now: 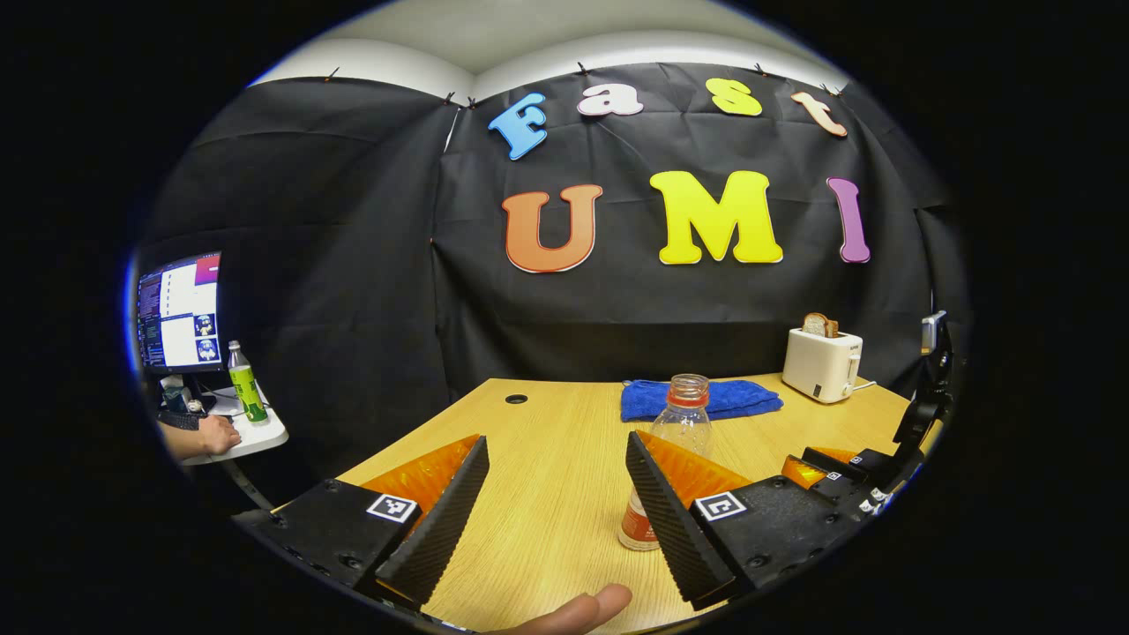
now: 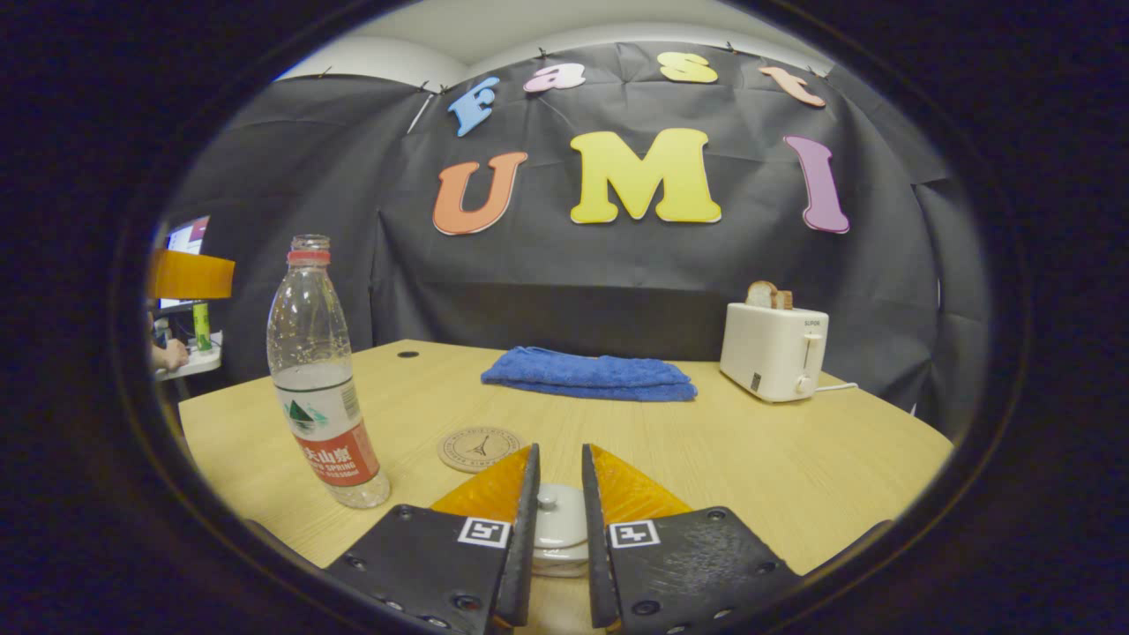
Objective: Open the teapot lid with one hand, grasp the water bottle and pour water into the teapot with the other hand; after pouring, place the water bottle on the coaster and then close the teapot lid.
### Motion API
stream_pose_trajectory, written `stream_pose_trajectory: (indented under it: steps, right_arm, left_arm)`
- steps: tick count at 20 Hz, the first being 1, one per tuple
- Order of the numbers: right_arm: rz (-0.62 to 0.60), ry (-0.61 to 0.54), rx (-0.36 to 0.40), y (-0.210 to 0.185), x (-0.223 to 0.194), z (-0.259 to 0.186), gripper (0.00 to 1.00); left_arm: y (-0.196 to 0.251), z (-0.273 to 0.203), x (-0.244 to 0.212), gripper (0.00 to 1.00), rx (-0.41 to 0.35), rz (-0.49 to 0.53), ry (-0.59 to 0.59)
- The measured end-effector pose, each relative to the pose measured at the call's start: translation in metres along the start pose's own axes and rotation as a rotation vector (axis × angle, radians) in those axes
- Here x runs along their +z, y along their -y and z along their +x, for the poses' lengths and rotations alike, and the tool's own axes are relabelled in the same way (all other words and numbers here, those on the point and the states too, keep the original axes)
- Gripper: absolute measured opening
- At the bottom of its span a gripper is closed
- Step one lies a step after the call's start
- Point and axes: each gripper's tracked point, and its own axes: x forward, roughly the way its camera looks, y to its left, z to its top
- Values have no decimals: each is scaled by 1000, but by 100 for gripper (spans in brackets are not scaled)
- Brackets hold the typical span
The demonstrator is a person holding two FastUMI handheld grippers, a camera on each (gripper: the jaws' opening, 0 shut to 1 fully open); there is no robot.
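Between my right tongs (image 2: 558, 494), I am pinching the teapot lid (image 2: 557, 516), while my left tongs (image 1: 556, 503) are hanging wide open, empty, beside the water bottle (image 1: 675, 441) on the surface (image 1: 547, 459).

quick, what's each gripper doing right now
Left gripper: jaws wide open, holding nothing, with the water bottle just beyond.
Right gripper: jaws nearly closed around the teapot lid; contact cannot be told.

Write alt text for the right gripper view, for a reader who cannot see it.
The right gripper has its fingers narrowed around the white teapot lid low in the view. On the wooden table beyond stand an uncapped water bottle at left, a round coaster, a folded blue towel and a white toaster.
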Motion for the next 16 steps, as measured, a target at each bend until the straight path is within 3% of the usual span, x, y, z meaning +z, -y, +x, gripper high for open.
stream_pose_trajectory:
  steps: [3,4,5,16]
  right_arm:
    - [6,-20,17,-1,-4,-1,6]
    - [6,-21,17,-2,-1,-1,9]
    - [13,-19,18,-3,-3,-3,2]
    - [-17,54,-5,7,39,-30,2]
  left_arm:
    - [6,-2,0,98,-14,1,0]
    - [7,-2,1,98,-22,5,2]
    - [9,-2,1,98,-27,6,5]
    - [27,-5,-9,98,-75,-1,-34]
